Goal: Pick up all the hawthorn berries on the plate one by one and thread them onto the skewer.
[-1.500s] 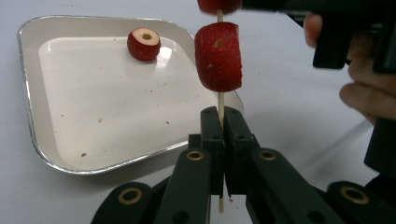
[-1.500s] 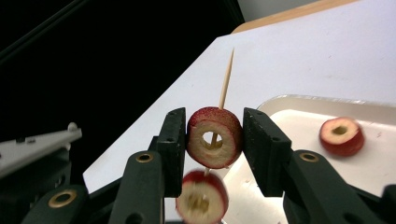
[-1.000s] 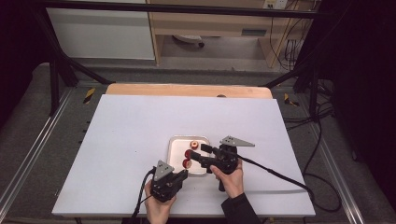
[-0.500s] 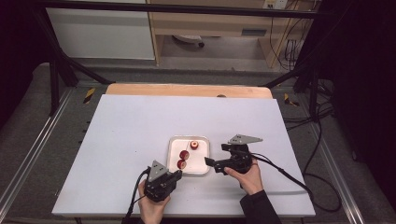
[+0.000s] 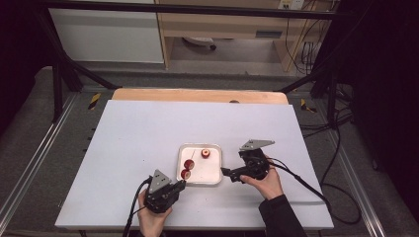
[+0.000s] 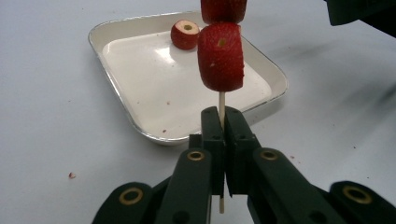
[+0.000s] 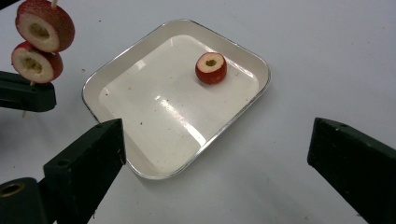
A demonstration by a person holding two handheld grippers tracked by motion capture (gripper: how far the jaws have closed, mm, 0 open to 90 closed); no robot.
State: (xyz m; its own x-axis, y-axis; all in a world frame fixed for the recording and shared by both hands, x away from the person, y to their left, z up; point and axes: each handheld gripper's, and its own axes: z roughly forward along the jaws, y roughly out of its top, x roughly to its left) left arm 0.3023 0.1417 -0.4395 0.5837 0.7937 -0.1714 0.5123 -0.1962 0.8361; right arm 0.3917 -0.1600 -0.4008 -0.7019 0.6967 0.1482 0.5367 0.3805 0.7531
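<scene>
My left gripper (image 6: 222,119) is shut on a thin wooden skewer (image 6: 222,100) that carries two red strawberry slices (image 6: 220,56), one above the other. In the high view this gripper (image 5: 180,185) sits at the tray's near left corner, with the skewered slices (image 5: 188,169) over the tray. A third slice (image 7: 211,68) lies loose in the white tray (image 7: 173,116). My right gripper (image 7: 215,140) has just been opening. It stands wide with nothing between its jaws, by the tray's right edge (image 5: 225,173).
The tray (image 5: 217,170) rests on a white table top with bare room all round it. A wooden strip (image 5: 197,95) runs along the far edge. Black frame bars and cables lie beyond the table's sides.
My right gripper has drawn back to the right, from over the tray by the skewer to beside the tray's edge, and its jaws have spread. The left gripper still holds the skewer.
</scene>
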